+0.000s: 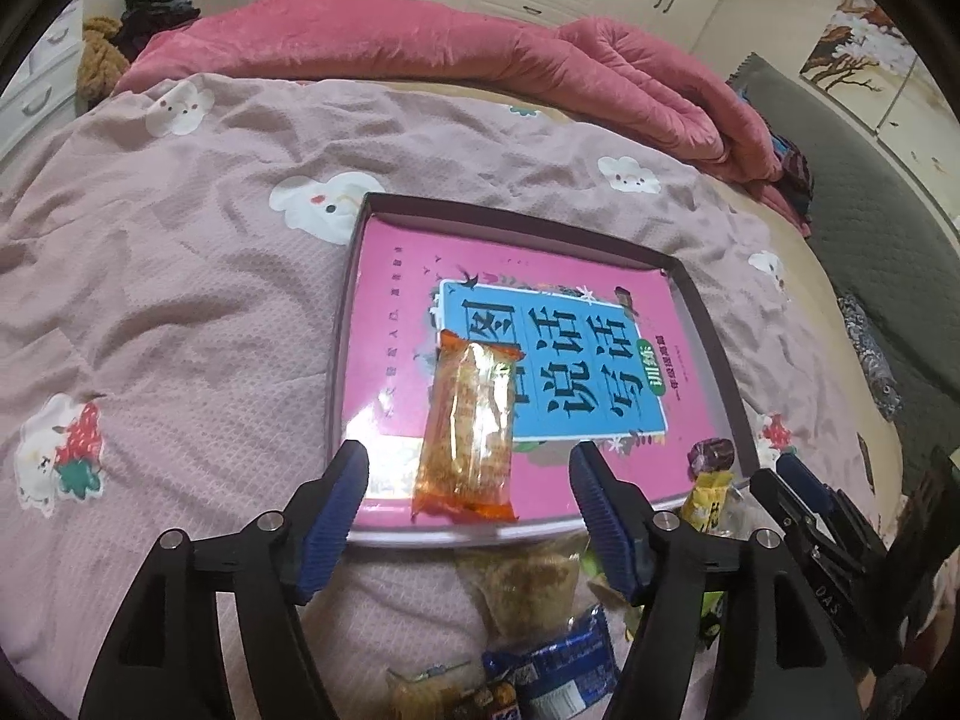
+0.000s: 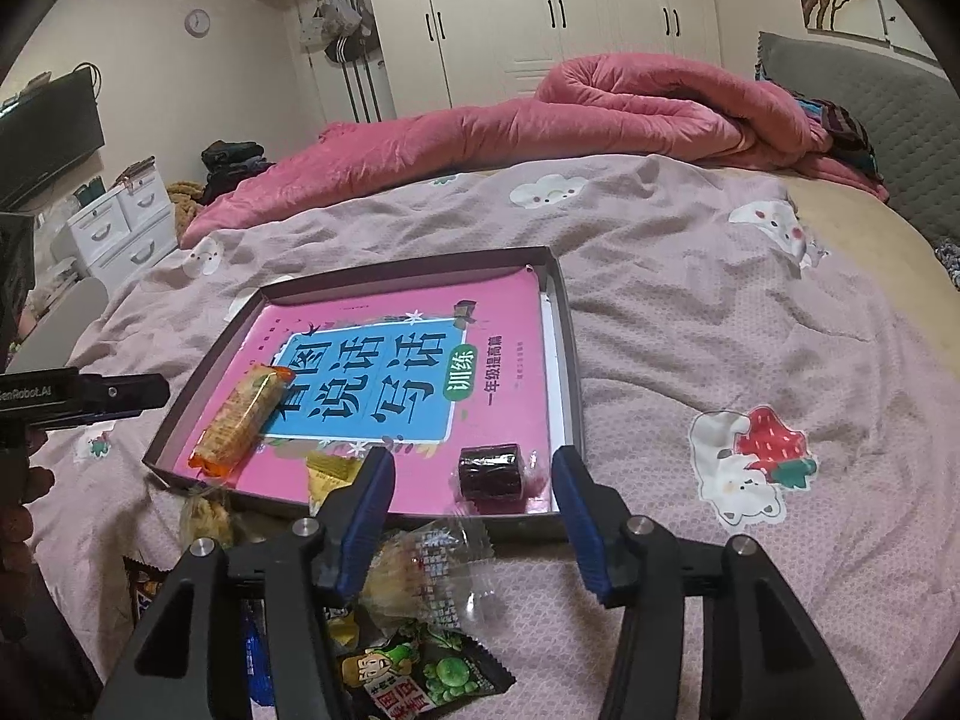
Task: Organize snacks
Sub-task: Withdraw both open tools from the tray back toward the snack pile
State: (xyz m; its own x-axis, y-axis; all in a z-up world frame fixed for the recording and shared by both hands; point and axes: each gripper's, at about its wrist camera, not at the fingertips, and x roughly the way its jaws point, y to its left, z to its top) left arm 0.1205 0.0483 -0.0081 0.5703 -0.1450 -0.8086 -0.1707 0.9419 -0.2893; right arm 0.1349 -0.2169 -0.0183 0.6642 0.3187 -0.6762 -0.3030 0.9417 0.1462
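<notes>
The left gripper (image 1: 468, 468) stands wide, its blue pads apart on either side of an orange snack bar (image 1: 468, 432) without touching it; the bar lies flat in the tray (image 1: 702, 312), near the tray's near-left corner, resting on a pink book (image 1: 396, 300) that covers the tray floor. The right gripper (image 2: 474, 474) is partly spread, its pads clear of everything; beyond and between them a dark wrapped sweet (image 2: 489, 471) sits on the pink book close to the tray's near-right corner, free of either pad. In the right wrist view the orange snack bar (image 2: 240, 420) lies at a slant along the left side of the tray (image 2: 564, 324), and a yellow packet (image 2: 330, 471) leans over the tray's near rim. The tray rests on a bed (image 2: 690, 330) covered with a pink sheet printed with white animals; a rolled pink quilt (image 2: 600, 114) lies along the far side. Outside the tray, just in front of its near rim, loose snacks lie in a pile on the sheet: a clear-wrapped pale pastry (image 2: 420, 576), a black packet with green printing (image 2: 432, 678), a blue packet (image 1: 558, 666) and a clear-wrapped brown cake (image 1: 528, 582). The left gripper's body (image 2: 90, 399) shows at the left edge of the right wrist view, above the sheet beside the tray.
</notes>
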